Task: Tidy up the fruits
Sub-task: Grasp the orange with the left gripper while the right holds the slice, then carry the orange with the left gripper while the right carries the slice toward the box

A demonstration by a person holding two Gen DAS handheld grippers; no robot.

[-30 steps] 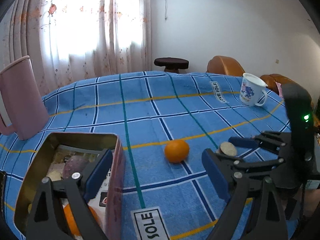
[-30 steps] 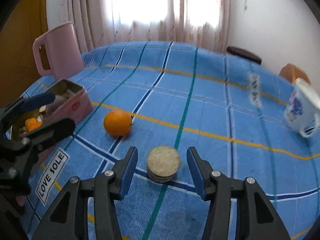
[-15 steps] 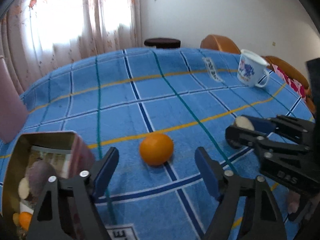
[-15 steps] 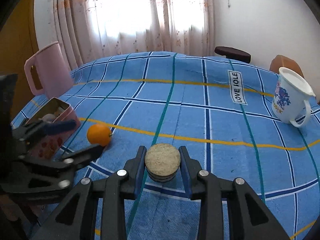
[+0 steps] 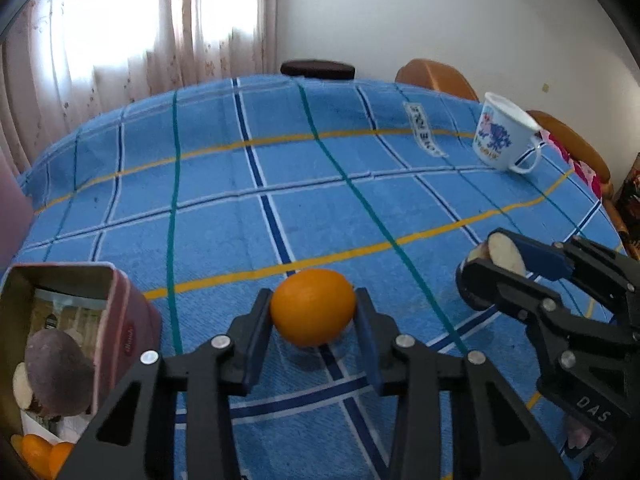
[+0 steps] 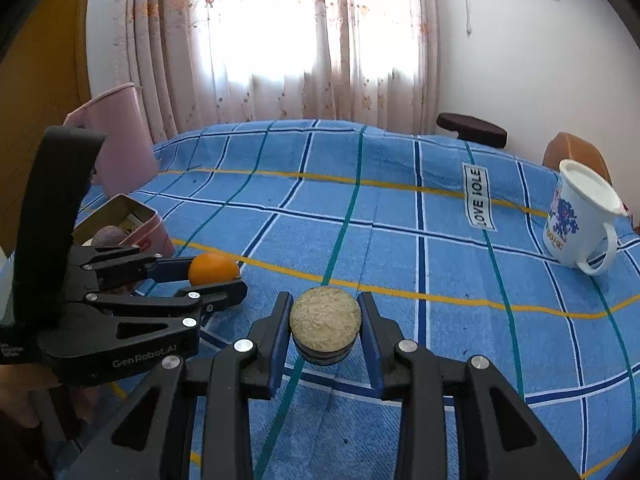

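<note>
My left gripper [image 5: 314, 316] is shut on an orange [image 5: 313, 306], held just above the blue checked tablecloth [image 5: 280, 184]. It also shows in the right wrist view [image 6: 214, 269]. My right gripper [image 6: 325, 320] is shut on a cut round fruit piece [image 6: 325, 318] with a pale rough top and dark rind, lifted slightly off the cloth. That piece shows in the left wrist view [image 5: 506, 254]. A pink tin box [image 5: 60, 320] at the lower left holds a purple fruit [image 5: 56, 372], pale slices and small oranges [image 5: 40, 454].
A white mug with blue print [image 6: 580, 220] stands at the right on the cloth. A pink jug [image 6: 116, 136] stands at the far left behind the tin box [image 6: 132, 224]. Chairs [image 5: 436, 76] and a dark stool [image 5: 318, 69] stand beyond the table's far edge.
My left gripper moved right from the tin to the orange and closed on it. My right gripper closed on the cut round fruit piece and raised it slightly.
</note>
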